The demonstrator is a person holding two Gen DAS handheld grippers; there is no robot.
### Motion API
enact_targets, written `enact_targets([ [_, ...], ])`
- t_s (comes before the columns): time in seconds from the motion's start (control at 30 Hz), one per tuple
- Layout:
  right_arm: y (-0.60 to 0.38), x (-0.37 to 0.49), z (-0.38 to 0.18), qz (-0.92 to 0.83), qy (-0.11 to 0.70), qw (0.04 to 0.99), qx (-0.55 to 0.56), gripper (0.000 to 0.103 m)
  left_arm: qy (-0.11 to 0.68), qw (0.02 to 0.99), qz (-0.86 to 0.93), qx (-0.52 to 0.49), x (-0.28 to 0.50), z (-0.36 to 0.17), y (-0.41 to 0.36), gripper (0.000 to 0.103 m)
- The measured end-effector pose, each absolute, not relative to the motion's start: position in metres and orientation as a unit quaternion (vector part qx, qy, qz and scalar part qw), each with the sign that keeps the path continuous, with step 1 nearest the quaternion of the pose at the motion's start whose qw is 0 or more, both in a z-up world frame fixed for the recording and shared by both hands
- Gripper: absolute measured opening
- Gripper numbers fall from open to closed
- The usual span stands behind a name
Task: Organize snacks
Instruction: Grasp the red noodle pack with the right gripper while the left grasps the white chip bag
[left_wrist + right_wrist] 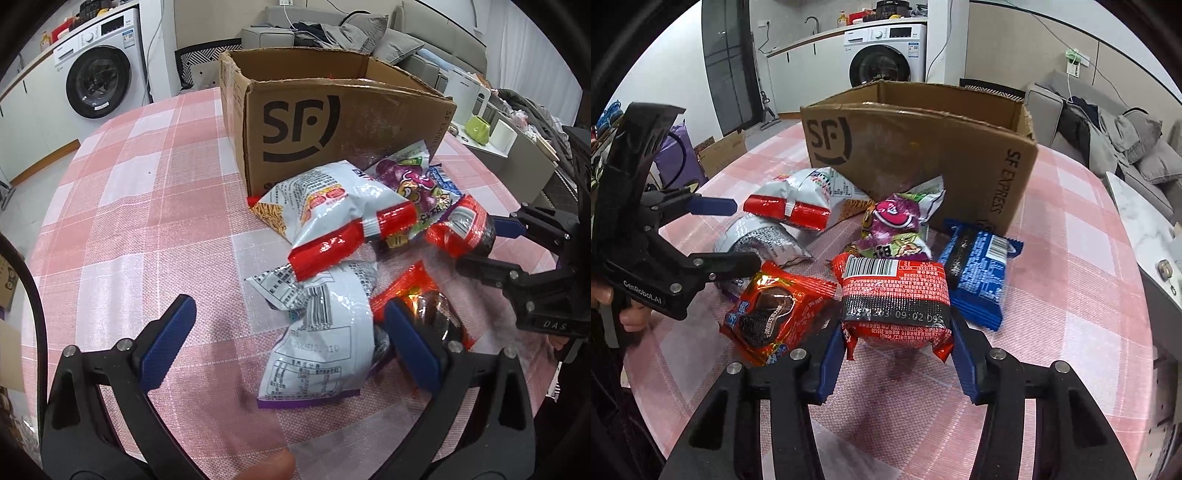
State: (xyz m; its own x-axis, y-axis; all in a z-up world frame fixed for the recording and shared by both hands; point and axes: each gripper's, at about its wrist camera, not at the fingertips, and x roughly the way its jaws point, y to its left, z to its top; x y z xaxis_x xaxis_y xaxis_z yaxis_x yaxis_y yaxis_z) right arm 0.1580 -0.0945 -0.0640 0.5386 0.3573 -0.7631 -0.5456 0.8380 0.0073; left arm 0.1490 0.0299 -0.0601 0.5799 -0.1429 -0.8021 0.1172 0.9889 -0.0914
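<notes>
- Place was a home, open living/laundry area.
- Front-load washing machine [886, 55] stood under a white counter w/ bottles and containers on top; faucet [812, 23] nearby.
- Grey sofa [332, 33] w/ cushions and clothes piled on it sat behind the table.
- Round table wore a pink/white checked tablecloth [129, 184], household style.
- Wall outlet w/ a charger cable [1075, 64] hung over the sofa side.
- Cardboard box [720, 151] sat on the floor.
</notes>
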Motion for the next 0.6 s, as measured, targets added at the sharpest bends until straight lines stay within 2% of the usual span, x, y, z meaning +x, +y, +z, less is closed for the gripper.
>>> enact_targets([
  [0.07,-0.097,0.158,-0.061,0.259,0.403,0.871,-0.115,0.053,0.458,0.885,-0.085,-0.015,0.149,-0.061,0.029,0.079],
  [0.1,-0.1,0.157,-0.061,0.258,0.402,0.871,-0.115,0.053,0.462,0.881,-0.097,-0.018,0.149,-0.061,0.029,0.075],
  [0.17,-0.102,0.157,-0.058,0.257,0.399,0.873,-0.114,0.053,0.464,0.878,-0.114,-0.027,0.148,-0.061,0.028,0.059],
  [0.27,-0.106,0.157,-0.054,0.255,0.395,0.876,-0.11,0.053,0.461,0.878,-0.125,-0.025,0.145,-0.06,0.026,0.046],
  [0.6,-0.113,0.153,-0.038,0.256,0.375,0.885,-0.099,0.053,0.435,0.89,-0.126,-0.042,0.14,-0.045,0.034,0.042],
])
